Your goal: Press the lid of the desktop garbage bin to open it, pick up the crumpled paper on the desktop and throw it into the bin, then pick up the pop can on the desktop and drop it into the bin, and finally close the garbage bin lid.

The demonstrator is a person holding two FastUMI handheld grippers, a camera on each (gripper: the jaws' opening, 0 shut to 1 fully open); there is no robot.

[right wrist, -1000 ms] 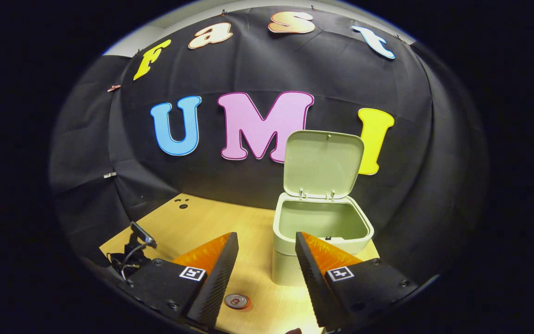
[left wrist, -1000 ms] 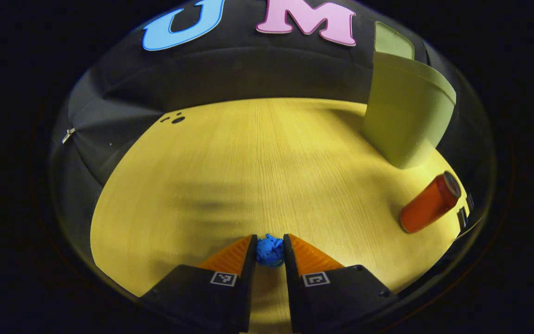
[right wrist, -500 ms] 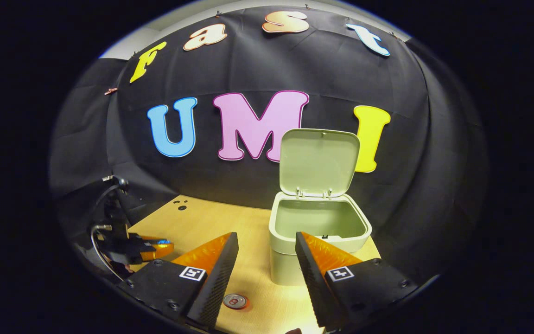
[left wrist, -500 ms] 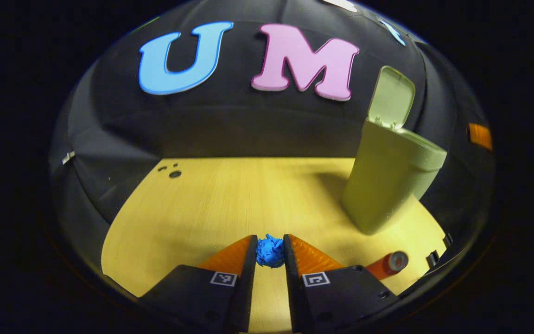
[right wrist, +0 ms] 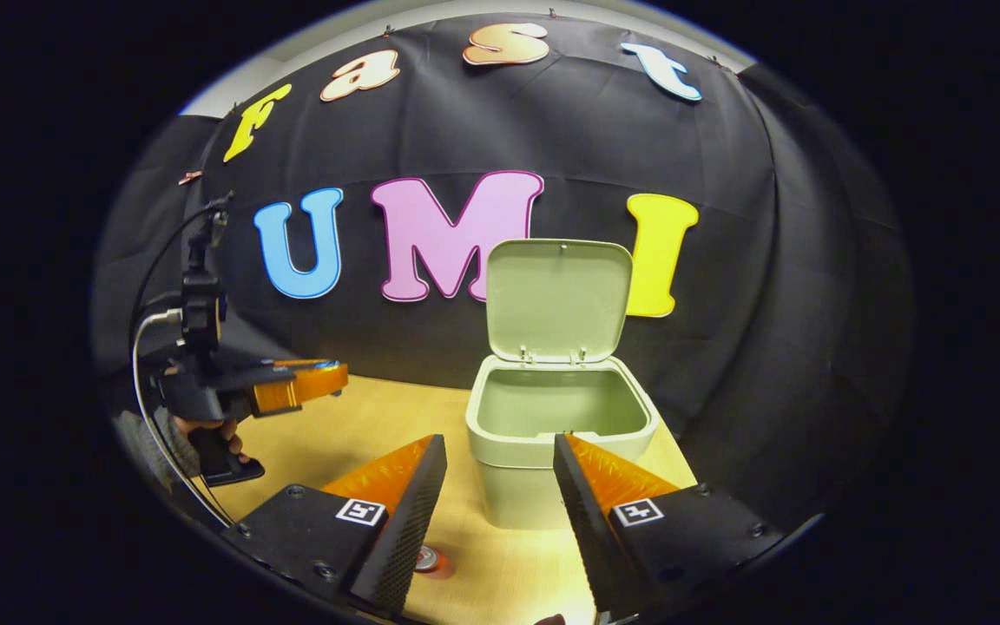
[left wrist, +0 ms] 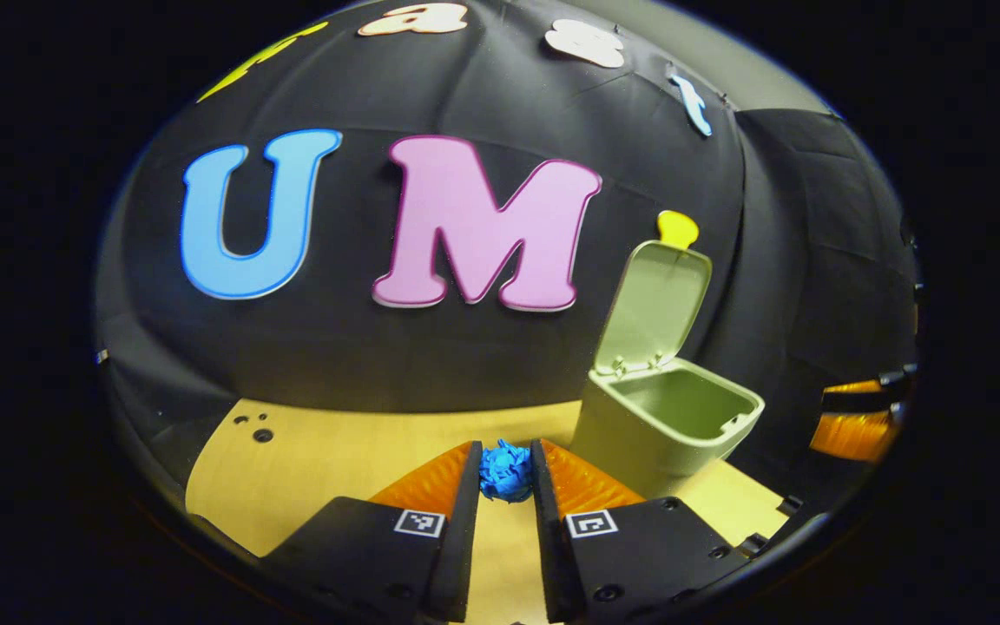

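Paper (left wrist: 505, 470) in left gripper (left wrist: 505, 464) (bin (left wrist: 669, 415) open).

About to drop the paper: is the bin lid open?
Open: the lid stands upright behind the garbage bin, whose cavity shows.

Matt plastic bin (right wrist: 552, 451), wood-grain desktop (right wrist: 361, 425)

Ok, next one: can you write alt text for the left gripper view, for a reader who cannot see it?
The left gripper holds a blue crumpled paper ball pinched between its two fingers, lifted above a light wooden desktop. Ahead and to the right stands a pale green garbage bin with its lid raised upright, against a black cloth wall.
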